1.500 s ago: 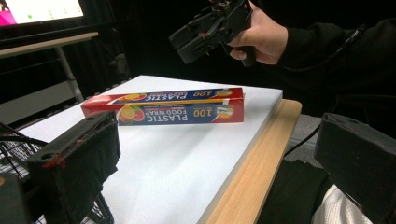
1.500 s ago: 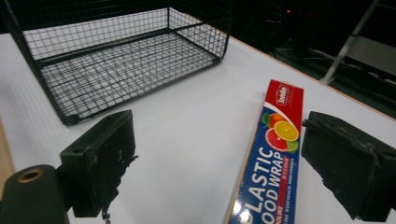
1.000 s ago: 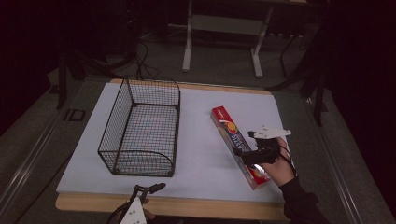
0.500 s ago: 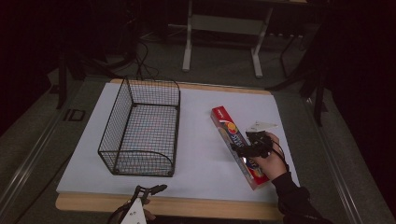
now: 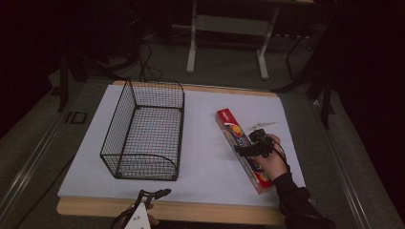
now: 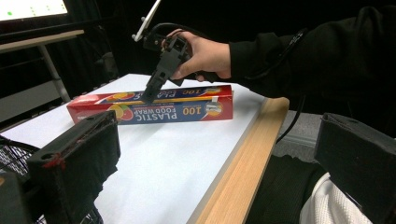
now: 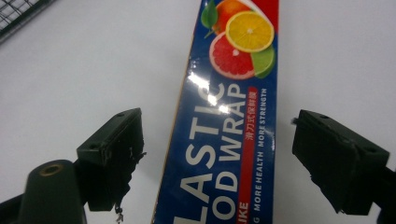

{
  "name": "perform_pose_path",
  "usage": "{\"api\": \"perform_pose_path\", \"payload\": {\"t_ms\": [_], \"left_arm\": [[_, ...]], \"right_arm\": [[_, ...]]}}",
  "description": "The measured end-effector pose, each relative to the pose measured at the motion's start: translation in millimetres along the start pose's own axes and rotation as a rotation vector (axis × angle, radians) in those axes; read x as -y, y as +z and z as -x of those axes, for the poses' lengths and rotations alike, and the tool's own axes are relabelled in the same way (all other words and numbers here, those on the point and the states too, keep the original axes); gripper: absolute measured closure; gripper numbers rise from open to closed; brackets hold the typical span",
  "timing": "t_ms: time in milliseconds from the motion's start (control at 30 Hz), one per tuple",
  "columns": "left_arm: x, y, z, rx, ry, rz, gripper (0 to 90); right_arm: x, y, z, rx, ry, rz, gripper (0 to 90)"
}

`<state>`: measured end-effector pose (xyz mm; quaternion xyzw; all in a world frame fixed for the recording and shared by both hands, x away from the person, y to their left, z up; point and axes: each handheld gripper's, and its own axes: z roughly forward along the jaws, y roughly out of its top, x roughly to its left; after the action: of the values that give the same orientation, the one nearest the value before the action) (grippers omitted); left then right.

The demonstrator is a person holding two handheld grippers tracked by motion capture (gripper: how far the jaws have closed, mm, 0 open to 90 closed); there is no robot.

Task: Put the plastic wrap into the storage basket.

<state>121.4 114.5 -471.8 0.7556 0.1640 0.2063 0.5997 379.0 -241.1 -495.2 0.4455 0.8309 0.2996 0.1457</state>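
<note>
A long red and blue plastic-wrap box (image 5: pixel 229 126) lies flat on the white mat at the right. My right gripper (image 5: pixel 242 151) points down over the middle of the box, held by a hand in a dark sleeve. In the right gripper view the box (image 7: pixel 229 116) lies between the jaws of the right gripper (image 7: pixel 217 135), with a gap at each pad. Its jaws have just been closing and stand open around the box. From the left gripper view, the box (image 6: pixel 154 109) has the right gripper (image 6: pixel 149 95) tip on its top. My left gripper (image 6: pixel 210 140) is open and holds nothing, low at the table's front edge (image 5: pixel 155 194).
A black wire basket (image 5: pixel 155 86) stands on the left half of the white mat (image 5: pixel 200 157), with nothing visible inside. A wooden table edge (image 5: pixel 215 212) runs along the front. Dark floor, cables and a desk frame lie beyond the table.
The right hand has slid left and away along the box from its near end to its middle, and has come down onto it. The left gripper has stayed put.
</note>
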Motion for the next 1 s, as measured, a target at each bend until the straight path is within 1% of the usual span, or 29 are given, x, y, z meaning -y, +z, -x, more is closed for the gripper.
{"api": "perform_pose_path", "payload": {"t_ms": [33,67,100,167,200,233,267,300,367,400,433,467,500,567,600,633,667,700,733,767,833,867,900,933,967,1000], "left_arm": [[0.1,0.2,0.0,0.002,-0.001,-0.001,0.9],[0.1,0.4,0.1,0.003,-0.001,-0.002,0.9],[0.1,0.5,0.2,0.003,0.0,-0.005,0.9],[0.1,0.6,0.7,0.003,0.002,-0.006,0.9],[0.1,0.6,0.7,0.003,0.002,-0.006,0.9],[-0.1,0.6,0.9,0.005,0.002,-0.003,0.9],[-0.1,0.6,0.9,0.005,0.002,-0.003,0.9],[0.0,0.6,0.6,0.007,0.0,-0.003,0.9],[0.3,0.9,0.2,0.008,-0.002,-0.006,0.9],[0.3,1.0,0.2,0.009,-0.002,-0.006,0.9],[0.2,0.9,0.4,0.009,-0.002,-0.005,0.9],[0.2,0.9,0.4,0.009,-0.002,-0.005,0.9],[0.0,0.9,0.8,0.008,0.001,-0.005,0.9],[0.2,1.2,0.9,0.008,0.003,-0.007,0.9],[0.2,1.2,0.8,0.007,0.003,-0.008,0.9],[0.2,1.2,0.8,0.007,0.003,-0.008,0.9],[0.4,1.4,0.7,0.008,0.002,-0.008,0.9],[0.4,1.4,0.7,0.008,0.002,-0.008,0.9],[0.4,1.5,0.6,0.008,0.003,-0.01,0.9],[0.5,1.6,0.7,0.009,0.003,-0.01,0.9],[0.6,2.0,1.0,0.01,0.004,-0.014,0.9],[0.6,2.1,1.3,0.009,0.006,-0.016,0.9],[0.6,2.3,1.8,0.009,0.01,-0.019,0.9],[0.6,2.3,1.8,0.009,0.01,-0.019,0.9],[0.7,2.4,2.0,0.01,0.011,-0.02,0.9],[0.8,2.5,2.1,0.009,0.012,-0.02,0.9]], "right_arm": [[-0.3,1.7,-0.5,0.012,-0.002,-0.017,16.2],[-0.9,4.1,-0.5,0.006,-0.002,-0.034,16.2],[-1.7,6.2,0.3,0.026,0.004,-0.053,16.5],[-2.8,8.6,1.7,0.011,0.028,-0.077,18.4],[-2.8,8.6,1.7,0.011,0.028,-0.077,18.4],[-3.7,10.8,1.3,0.028,0.016,-0.111,23.4],[-3.7,10.8,1.3,0.028,0.016,-0.111,23.4],[-4.9,12.9,0.2,0.043,0.02,-0.139,24.9],[-5.9,14.2,0.0,0.035,0.027,-0.15,25.0],[-7.1,15.4,-0.3,0.042,0.026,-0.161,25.1],[-8.5,16.4,-0.9,0.046,0.036,-0.176,24.8],[-8.5,16.4,-0.9,0.046,0.036,-0.176,24.8],[-12.3,22.5,-1.4,0.022,0.044,-0.24,23.3],[-13.4,26.0,-1.8,0.033,0.032,-0.261,28.4],[-13.8,27.8,-2.4,0.031,0.026,-0.276,28.9],[-13.8,27.8,-2.4,0.031,0.026,-0.276,28.9],[-15.0,31.5,-4.8,0.047,0.029,-0.309,32.8],[-15.0,31.5,-4.8,0.047,0.029,-0.309,32.8],[-15.7,32.3,-5.7,0.049,0.025,-0.322,32.9],[-17.0,33.5,-8.0,0.068,0.008,-0.338,33.2],[-19.5,35.0,-9.1,0.078,-0.007,-0.367,33.4],[-21.3,35.9,-8.7,0.079,-0.003,-0.39,34.0],[-24.4,38.4,-8.4,0.084,0.045,-0.433,34.9],[-24.4,38.4,-8.4,0.084,0.045,-0.433,34.9],[-26.3,40.1,-8.8,0.092,0.049,-0.452,36.3],[-26.3,40.1,-8.8,0.092,0.049,-0.452,36.3]]}}
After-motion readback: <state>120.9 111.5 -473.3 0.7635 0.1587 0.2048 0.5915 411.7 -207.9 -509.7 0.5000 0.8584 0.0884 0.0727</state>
